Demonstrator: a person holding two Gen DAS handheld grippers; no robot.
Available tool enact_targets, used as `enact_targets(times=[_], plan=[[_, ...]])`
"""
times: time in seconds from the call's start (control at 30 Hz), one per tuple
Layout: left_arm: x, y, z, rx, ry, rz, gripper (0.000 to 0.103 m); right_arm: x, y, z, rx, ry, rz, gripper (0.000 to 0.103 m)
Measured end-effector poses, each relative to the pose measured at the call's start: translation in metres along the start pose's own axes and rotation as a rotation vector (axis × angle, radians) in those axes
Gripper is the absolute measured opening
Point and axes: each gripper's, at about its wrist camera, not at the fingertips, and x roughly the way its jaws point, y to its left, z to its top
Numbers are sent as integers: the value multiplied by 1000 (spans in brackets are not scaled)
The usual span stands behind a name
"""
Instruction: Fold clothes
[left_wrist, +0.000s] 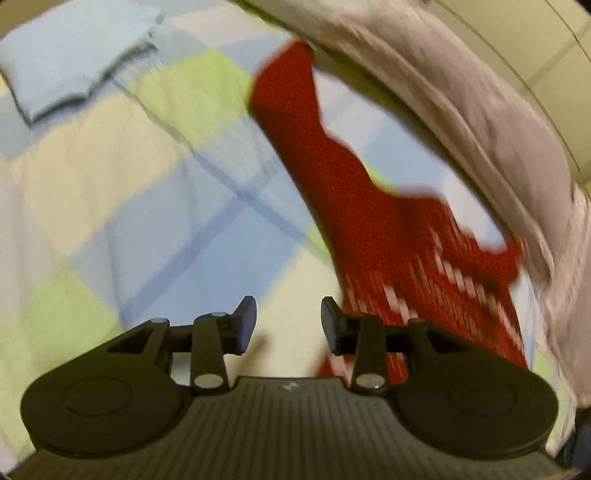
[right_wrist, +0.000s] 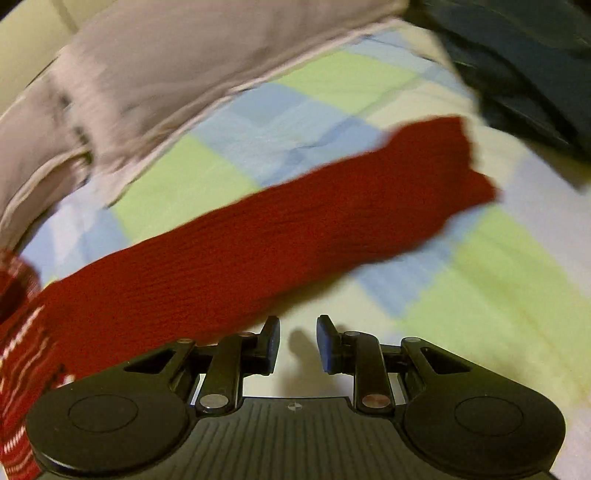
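A red knitted sweater (left_wrist: 354, 192) with a white pattern lies spread on the checked bed cover (left_wrist: 110, 177). In the left wrist view one sleeve runs up and away, and the patterned body sits at the lower right. My left gripper (left_wrist: 289, 321) hangs just left of the sweater's body, open, with only bed cover between its fingers. In the right wrist view a red sleeve (right_wrist: 280, 229) stretches across the bed cover (right_wrist: 498, 295) just beyond my right gripper (right_wrist: 297, 341). That gripper is open too, a narrow gap with nothing in it. Both views are blurred by motion.
A folded light blue garment (left_wrist: 70, 55) lies at the far left of the bed. A grey-pink pillow or quilt (left_wrist: 461, 92) borders the bed by the wall (right_wrist: 166, 66). A dark blue garment (right_wrist: 524, 66) lies at the upper right in the right wrist view.
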Motion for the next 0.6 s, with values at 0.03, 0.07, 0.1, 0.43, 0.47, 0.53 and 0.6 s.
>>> enact_targets(times=[0.03, 0.07, 0.1, 0.43, 0.47, 0.53, 0.6], plan=[[9, 5, 14, -14, -18, 7, 37, 4, 9, 1, -17, 1, 1, 26], [19, 10, 30, -29, -35, 14, 37, 8, 18, -1, -31, 7, -3, 26], [29, 14, 45, -36, -47, 20, 37, 11, 23, -2, -41, 14, -9, 26], [126, 10, 187, 29, -163, 52, 47, 24, 70, -26, -59, 70, -86, 26], [136, 7, 196, 36, -157, 56, 48, 24, 73, -28, -62, 70, -95, 26], [157, 3, 209, 55, -146, 94, 48, 24, 78, -32, -69, 74, -113, 26], [176, 2, 214, 71, -133, 127, 41, 28, 82, -34, -76, 86, -134, 26]])
